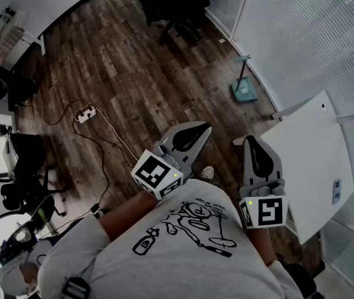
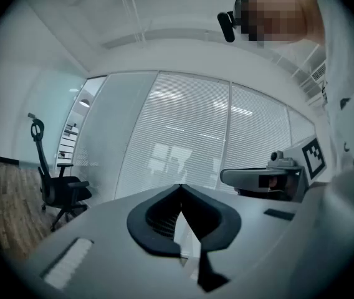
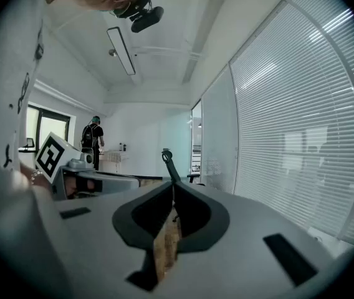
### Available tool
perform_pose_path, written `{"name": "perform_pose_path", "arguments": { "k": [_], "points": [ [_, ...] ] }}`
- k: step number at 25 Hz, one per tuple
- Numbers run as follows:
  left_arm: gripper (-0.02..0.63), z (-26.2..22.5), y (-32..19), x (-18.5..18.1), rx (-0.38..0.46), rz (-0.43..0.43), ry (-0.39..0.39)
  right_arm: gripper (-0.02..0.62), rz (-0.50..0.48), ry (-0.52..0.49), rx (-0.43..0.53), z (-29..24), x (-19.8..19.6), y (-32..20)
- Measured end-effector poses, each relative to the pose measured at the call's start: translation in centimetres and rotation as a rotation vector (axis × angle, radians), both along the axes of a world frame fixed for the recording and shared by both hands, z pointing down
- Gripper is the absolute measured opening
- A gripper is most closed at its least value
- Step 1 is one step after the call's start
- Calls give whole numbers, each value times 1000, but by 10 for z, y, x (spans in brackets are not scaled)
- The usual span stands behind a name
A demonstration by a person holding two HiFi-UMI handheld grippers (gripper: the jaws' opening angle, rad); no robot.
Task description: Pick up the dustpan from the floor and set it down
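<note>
- The power strip (image 1: pixel 85 113) and its cable lay on the wood floor (image 1: pixel 133 73) at about 9 o'clock from the left gripper (image 1: pixel 197 134). They would have been a trip risk on any walk forward.
- The left gripper's jaws were together with nothing between them. It was held level near the chest and looked best kept out of the way.
- The teal dustpan (image 1: pixel 244 91) stood on the floor beside the blind-covered glass wall (image 1: pixel 301 36), with its handle upright. It was at roughly 12 o'clock from the right gripper (image 1: pixel 255 147) and well apart from both grippers, so the step in hand was probably the approach.
- The right gripper's jaws were closed and empty. They would have needed to open before arrival, then meet the upright handle squarely with the jaws across it and high enough that the pan hung steady.
- The white desk (image 1: pixel 314 161) sat at 3 o'clock, just beside the right gripper. Its corner called for a clear swing.
</note>
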State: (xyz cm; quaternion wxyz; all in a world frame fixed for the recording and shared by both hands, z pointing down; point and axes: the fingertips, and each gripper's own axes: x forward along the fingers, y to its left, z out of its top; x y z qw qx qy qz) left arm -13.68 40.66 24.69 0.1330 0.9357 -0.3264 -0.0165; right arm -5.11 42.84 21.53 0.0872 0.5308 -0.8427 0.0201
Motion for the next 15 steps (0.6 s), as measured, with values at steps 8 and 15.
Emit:
{"name": "perform_pose_path", "arguments": {
  "k": [8, 15],
  "points": [
    [2, 1, -7, -7, -5, 1, 6, 11, -2, 12, -9, 3, -7, -6],
    [2, -1, -12, -32, -5, 2, 17, 12, 21, -5, -9, 1, -27, -13]
  ]
}}
